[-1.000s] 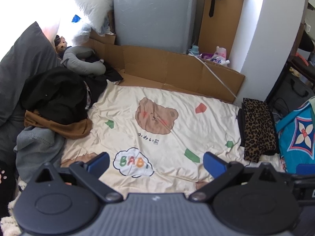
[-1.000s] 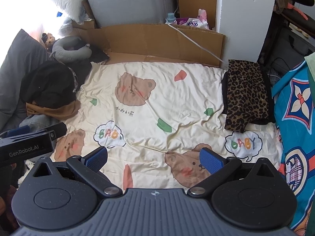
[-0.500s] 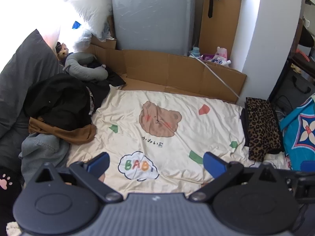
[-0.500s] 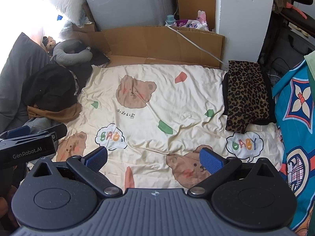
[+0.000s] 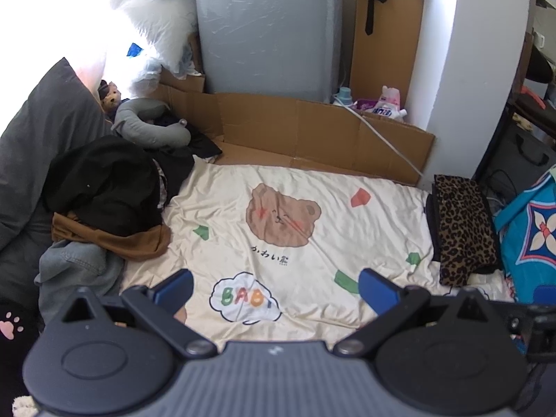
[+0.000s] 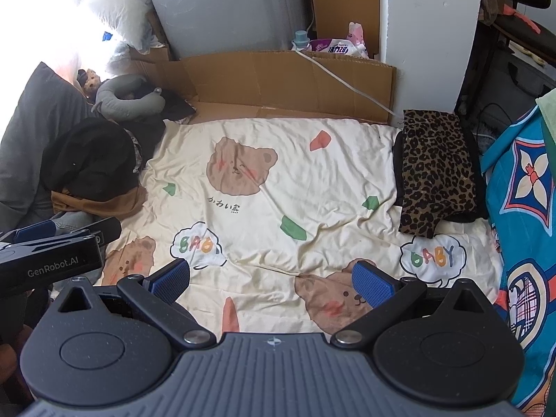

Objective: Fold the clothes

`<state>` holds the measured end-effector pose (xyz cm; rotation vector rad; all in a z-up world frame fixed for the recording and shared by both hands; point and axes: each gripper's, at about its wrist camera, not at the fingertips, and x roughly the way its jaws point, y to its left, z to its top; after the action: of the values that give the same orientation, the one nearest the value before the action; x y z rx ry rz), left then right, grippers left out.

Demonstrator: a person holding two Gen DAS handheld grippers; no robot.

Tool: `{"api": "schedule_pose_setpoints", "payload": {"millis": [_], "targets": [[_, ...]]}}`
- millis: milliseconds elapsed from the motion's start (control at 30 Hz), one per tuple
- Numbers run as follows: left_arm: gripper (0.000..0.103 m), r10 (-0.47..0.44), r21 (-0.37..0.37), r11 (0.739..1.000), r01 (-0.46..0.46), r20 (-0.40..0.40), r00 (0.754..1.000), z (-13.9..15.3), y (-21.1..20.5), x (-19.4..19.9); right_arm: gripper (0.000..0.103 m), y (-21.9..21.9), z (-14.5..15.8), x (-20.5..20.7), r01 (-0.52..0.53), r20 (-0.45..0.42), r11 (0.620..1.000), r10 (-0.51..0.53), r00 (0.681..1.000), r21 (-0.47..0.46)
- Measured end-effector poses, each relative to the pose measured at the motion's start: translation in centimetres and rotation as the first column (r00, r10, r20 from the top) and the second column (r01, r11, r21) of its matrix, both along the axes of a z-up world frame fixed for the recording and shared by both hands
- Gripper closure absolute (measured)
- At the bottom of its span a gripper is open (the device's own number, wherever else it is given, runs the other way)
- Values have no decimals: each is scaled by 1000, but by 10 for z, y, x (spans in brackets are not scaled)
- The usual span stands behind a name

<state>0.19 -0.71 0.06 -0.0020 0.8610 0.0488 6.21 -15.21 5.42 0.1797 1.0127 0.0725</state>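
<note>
Both grippers have been drawn back and raised a little over the last second, so that more of the far cardboard and the grey cabinet is now taken in by each camera; nothing on the bed has been shifted. The left gripper (image 5: 274, 288) is held with its blue pads spread wide and nothing between them, and the right gripper (image 6: 271, 278) is likewise spread and empty above the near edge of the bear-print sheet (image 6: 312, 187).

The unfolded clothes are heaped at the left edge of the sheet: a black garment (image 5: 100, 180) on top, a brown garment (image 5: 114, 239) under it, and a grey denim piece (image 5: 73, 267) at the near left corner. A leopard-print garment (image 6: 434, 170), already folded, is laid along the right edge. The middle of the sheet is left bare.

From this it is judged that one piece has been finished and that another is to be fetched from the pile, which lies nearest the left gripper. No garment is yet touched.
</note>
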Motion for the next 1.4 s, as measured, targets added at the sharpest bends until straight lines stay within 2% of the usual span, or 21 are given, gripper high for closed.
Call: {"api": "schedule_pose_setpoints", "payload": {"millis": [700, 1400], "targets": [[1, 15, 25, 1000, -14, -13, 1000, -1, -1, 6, 1, -5, 3, -8, 8, 39, 1000, -8, 999, -2], [1, 62, 7, 998, -62, -18, 998, 1, 7, 5, 1, -7, 4, -8, 23, 42, 1000, -23, 999, 4]]}}
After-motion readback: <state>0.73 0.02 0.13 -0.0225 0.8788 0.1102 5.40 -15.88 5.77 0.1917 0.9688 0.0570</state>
